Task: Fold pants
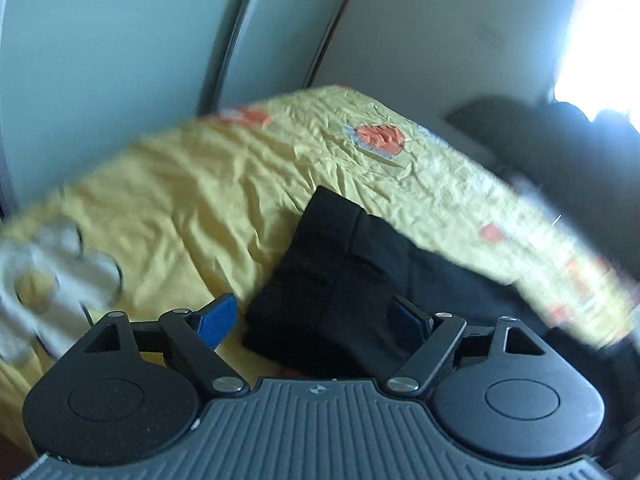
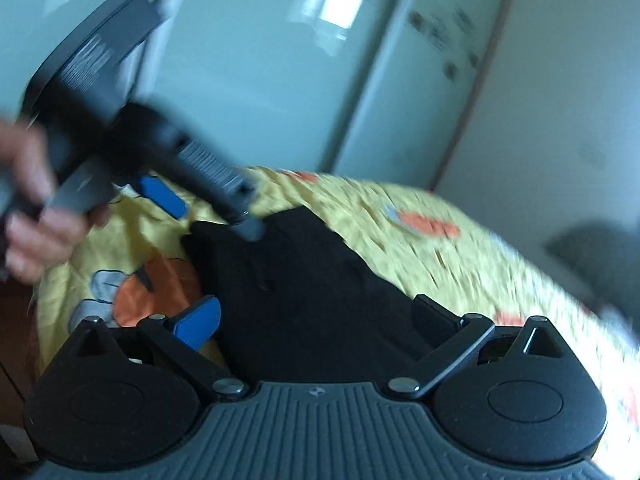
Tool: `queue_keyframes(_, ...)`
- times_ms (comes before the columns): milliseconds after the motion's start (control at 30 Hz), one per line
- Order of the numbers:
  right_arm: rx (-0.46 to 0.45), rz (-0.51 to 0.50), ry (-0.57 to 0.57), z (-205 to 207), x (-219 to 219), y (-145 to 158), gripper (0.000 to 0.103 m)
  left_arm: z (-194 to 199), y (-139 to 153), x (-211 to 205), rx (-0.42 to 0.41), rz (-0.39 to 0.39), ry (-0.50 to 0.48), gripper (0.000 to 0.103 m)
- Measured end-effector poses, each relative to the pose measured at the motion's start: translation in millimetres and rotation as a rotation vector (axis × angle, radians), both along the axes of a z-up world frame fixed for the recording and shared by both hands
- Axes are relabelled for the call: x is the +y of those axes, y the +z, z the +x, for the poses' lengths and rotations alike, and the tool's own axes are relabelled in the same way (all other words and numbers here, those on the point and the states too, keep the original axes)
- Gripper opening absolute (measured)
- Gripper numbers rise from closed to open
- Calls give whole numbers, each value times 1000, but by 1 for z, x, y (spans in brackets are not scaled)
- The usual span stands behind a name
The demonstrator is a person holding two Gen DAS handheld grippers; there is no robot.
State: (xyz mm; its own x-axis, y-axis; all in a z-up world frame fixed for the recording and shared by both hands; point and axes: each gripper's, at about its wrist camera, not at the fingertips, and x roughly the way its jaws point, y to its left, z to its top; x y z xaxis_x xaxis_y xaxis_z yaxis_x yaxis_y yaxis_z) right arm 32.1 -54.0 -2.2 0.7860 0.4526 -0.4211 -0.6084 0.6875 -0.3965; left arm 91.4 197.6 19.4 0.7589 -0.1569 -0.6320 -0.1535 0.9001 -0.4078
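My left claw stands with its blue-padded fingers wide apart and nothing between the pads; it hangs over the near edge of the black pants. The pants lie folded into a compact dark block on the bed, on a yellow bedspread printed with orange patches. One corner of the fold points toward the far side of the bed, and a darker length of cloth runs off to the right beneath a rumpled ridge of the bedspread. A pale, blurred cloth lies at the left edge of the bed.

My right claw is likewise spread wide, empty, over the same black pants, which fill the gap between its fingers from above without being touched by the pads as far as I can tell. In this view my left claw appears blurred at upper left, held by my hand, its tip just above the far corner of the pants. Pale wardrobe doors stand behind the bed.
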Motion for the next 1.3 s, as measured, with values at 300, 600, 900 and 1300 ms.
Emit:
queue_keyframes(300, -130, -322, 50, -2, 51, -34, 88, -4, -17, 31, 154, -385, -13, 86)
queue_keyframes(600, -277, -423, 33, 10, 73, -54, 44, 9, -49, 41, 207, -688, -9, 91)
queue_keyframes(900, -203, -298, 7, 27, 68, -35, 44, 32, -52, 33, 144, -782, -23, 96)
queue_keyframes(1300, 59, 57, -54, 63, 38, 3, 24, 69, -56, 15, 72, -722, -10, 89)
